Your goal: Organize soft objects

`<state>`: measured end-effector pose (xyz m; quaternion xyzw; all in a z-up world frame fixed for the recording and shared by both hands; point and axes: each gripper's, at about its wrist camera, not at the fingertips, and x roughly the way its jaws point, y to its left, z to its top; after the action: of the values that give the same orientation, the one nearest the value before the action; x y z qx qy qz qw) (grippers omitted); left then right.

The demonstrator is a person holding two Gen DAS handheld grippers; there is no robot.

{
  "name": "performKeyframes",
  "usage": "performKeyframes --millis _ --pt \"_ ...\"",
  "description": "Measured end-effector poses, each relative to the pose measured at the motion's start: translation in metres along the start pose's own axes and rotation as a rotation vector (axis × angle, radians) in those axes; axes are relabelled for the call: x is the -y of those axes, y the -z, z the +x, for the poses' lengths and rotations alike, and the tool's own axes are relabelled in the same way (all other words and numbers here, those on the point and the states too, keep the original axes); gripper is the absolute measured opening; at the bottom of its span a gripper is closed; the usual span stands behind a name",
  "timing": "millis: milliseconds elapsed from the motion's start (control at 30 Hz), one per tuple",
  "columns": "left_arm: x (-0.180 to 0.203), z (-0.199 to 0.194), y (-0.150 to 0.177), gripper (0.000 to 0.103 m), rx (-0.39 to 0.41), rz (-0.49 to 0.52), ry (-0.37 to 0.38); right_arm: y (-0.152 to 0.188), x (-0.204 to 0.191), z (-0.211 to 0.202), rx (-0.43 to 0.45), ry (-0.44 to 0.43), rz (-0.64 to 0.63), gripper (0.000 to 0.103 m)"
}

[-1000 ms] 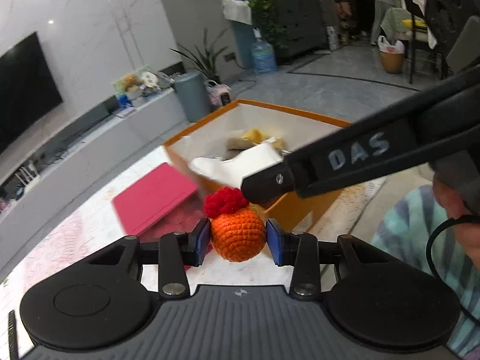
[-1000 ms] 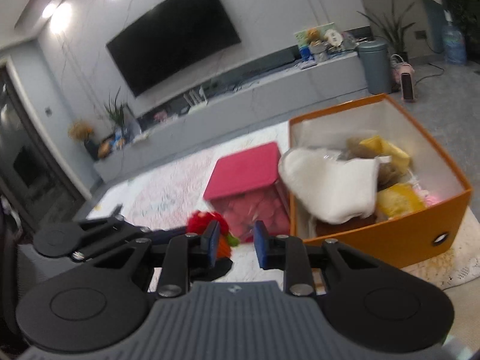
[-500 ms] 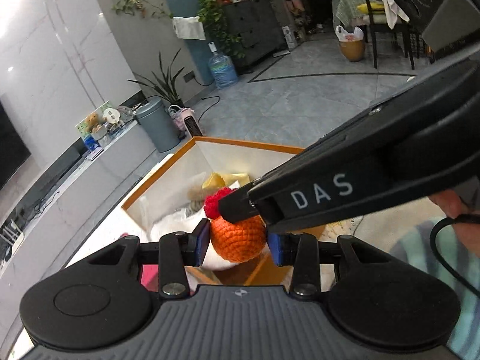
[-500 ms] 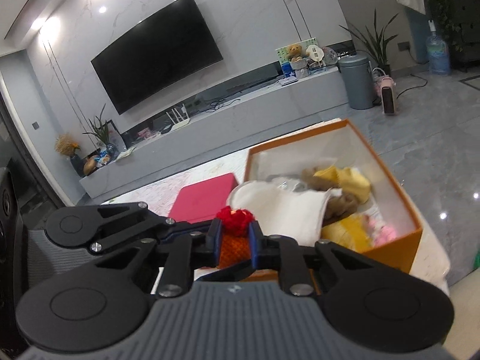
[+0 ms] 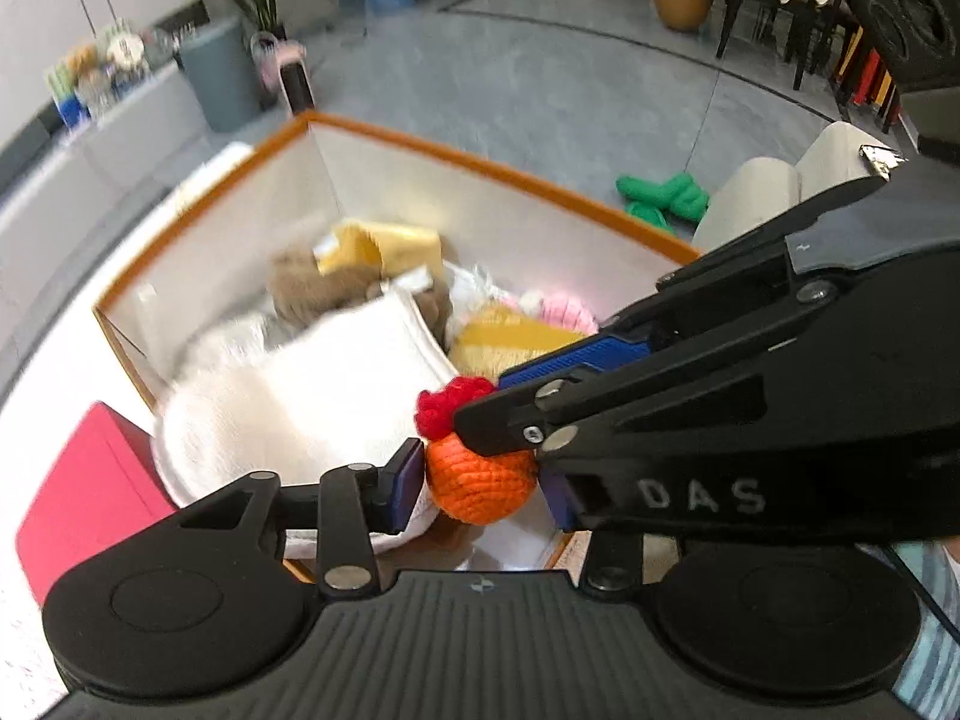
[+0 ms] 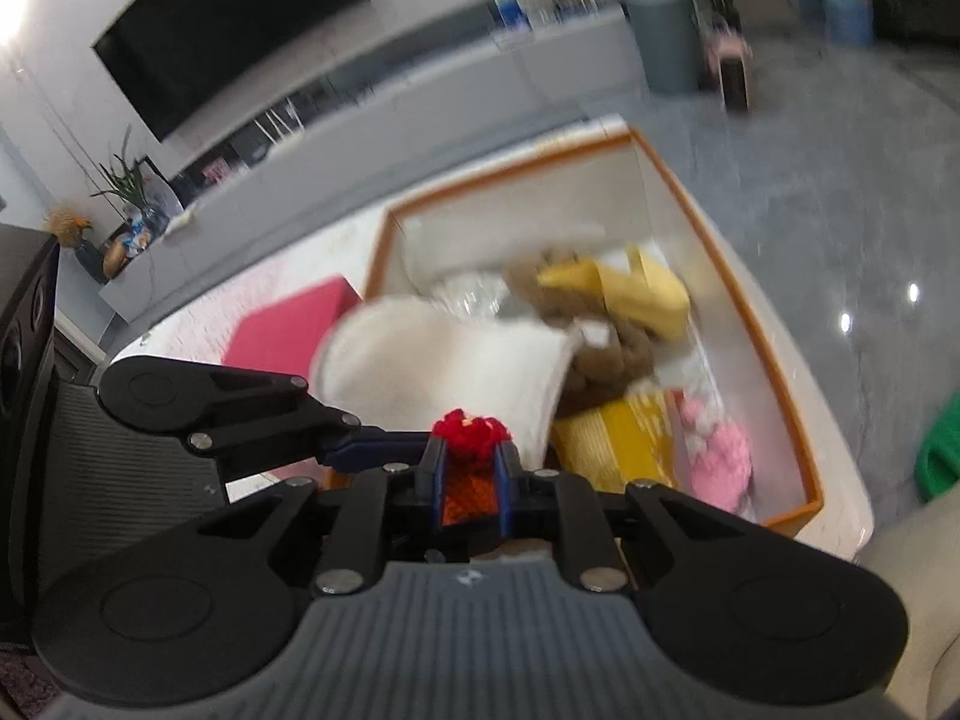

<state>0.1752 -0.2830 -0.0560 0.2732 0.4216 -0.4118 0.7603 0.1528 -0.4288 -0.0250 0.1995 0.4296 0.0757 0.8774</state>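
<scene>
An orange crocheted ball [image 5: 480,483] with a red tuft [image 6: 471,427] hangs over the near edge of an orange box [image 5: 480,156] with white walls. My right gripper [image 6: 471,480] is shut on the ball, pads pressing its sides. In the left wrist view the right gripper [image 5: 480,405] reaches in from the right over the tuft. My left gripper [image 5: 483,489] straddles the ball with its jaws opening, and its left pad stands just off the yarn. The box [image 6: 720,228] holds a white plush [image 5: 288,396], a brown plush [image 5: 312,288] and yellow [image 5: 384,246] and pink [image 5: 564,306] soft things.
A red box [image 5: 78,492] stands on the pale rug left of the orange box. A green soft thing [image 5: 660,198] lies on the grey floor beyond it, beside a beige sofa [image 5: 768,192]. A grey bin [image 5: 219,78] and a low TV bench [image 6: 360,96] stand farther off.
Both grippers have swung from beside the red box to over the orange box with the ball. The right jaws closed on the ball. The left jaws have widened.
</scene>
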Motion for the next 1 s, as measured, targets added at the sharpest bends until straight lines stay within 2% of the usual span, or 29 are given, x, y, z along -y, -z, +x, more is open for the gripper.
performKeyframes --millis 67,100,200,367,467,533,733,800,867,967,1000 --pt "-0.007 0.005 0.003 0.064 -0.008 -0.025 0.003 0.0 0.009 0.01 -0.041 0.001 0.032 0.014" --pt "-0.009 0.005 0.005 0.065 -0.012 -0.041 0.01 0.0 0.012 0.014 -0.056 0.005 0.042 0.014" --pt "-0.019 0.004 0.009 0.065 -0.028 -0.088 0.031 0.002 0.018 0.024 -0.081 0.039 0.052 0.012" --pt "-0.037 -0.003 0.017 0.064 -0.059 -0.148 0.017 0.0 0.011 0.036 -0.109 0.099 -0.006 0.012" --pt "-0.034 -0.013 0.014 0.062 -0.048 -0.155 0.024 -0.001 0.005 0.046 -0.146 0.123 -0.053 0.013" --pt "-0.03 -0.017 0.013 0.062 -0.042 -0.143 0.007 -0.002 0.004 0.047 -0.155 0.131 -0.06 0.02" --pt "-0.027 -0.037 0.021 0.063 0.005 -0.16 0.003 -0.002 -0.007 0.032 -0.128 0.132 -0.123 0.028" --pt "-0.027 -0.047 0.026 0.063 0.034 -0.17 -0.002 -0.001 -0.01 0.024 -0.111 0.133 -0.138 0.039" --pt "-0.027 -0.059 0.034 0.063 0.061 -0.181 -0.035 0.0 -0.015 0.014 -0.09 0.129 -0.16 0.04" --pt "-0.03 -0.081 0.047 0.063 0.105 -0.215 -0.077 0.002 -0.026 0.0 -0.054 0.123 -0.189 0.056" --pt "-0.032 -0.09 0.051 0.063 0.125 -0.232 -0.089 0.003 -0.031 -0.005 -0.038 0.124 -0.204 0.057"
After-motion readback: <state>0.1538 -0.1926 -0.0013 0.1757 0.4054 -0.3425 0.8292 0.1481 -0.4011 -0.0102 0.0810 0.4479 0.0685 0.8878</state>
